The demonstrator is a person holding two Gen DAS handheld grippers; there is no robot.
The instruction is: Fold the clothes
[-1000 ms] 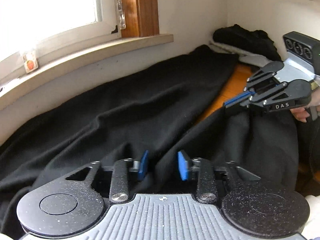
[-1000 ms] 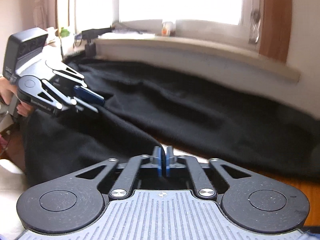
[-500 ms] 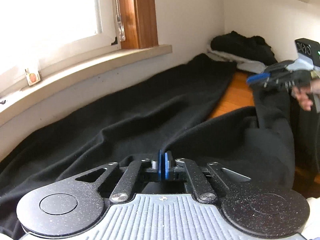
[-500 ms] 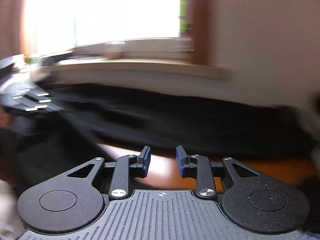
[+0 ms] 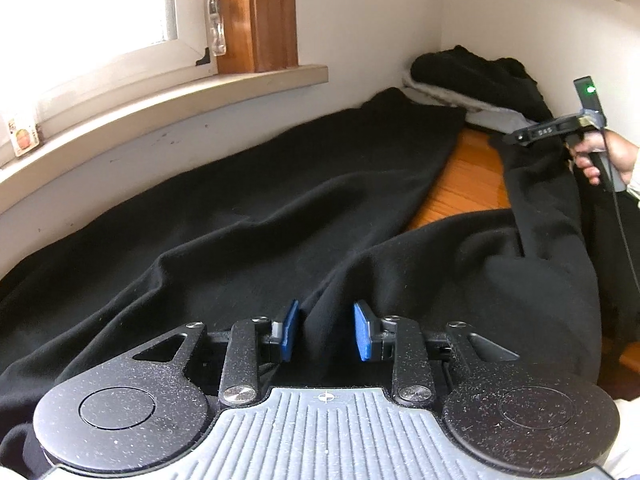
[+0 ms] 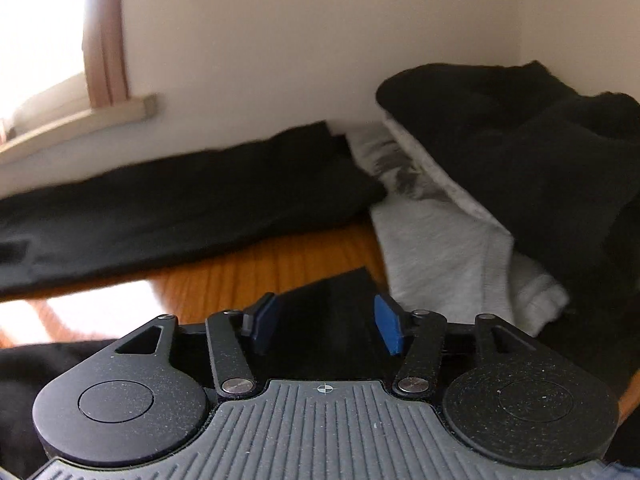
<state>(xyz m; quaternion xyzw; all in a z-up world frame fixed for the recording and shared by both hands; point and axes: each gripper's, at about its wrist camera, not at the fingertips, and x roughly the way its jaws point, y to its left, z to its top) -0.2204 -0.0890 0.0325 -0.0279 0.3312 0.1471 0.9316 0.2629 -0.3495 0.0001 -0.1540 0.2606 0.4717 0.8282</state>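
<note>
Since a second ago the right gripper (image 6: pixel 326 326) has swung from mid-garment toward the folded pile (image 6: pixel 520 152) in the corner. From the window sill (image 5: pixel 160 96) rightward, the black trousers (image 5: pixel 280 208) sprawl along the wall over the wooden floor (image 5: pixel 460 184). A raised fold stands between the left gripper (image 5: pixel 325 330) pads, unpinched, jaws opening. Right jaws are also opening, above a black hem. Soft, limp cloth (it sags); take hold at hem and waistband.

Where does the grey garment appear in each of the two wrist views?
Left wrist view: grey garment at upper right, in the corner under a black pile.
Right wrist view: grey garment right of centre.
Shared landmark: the window sill.
</note>
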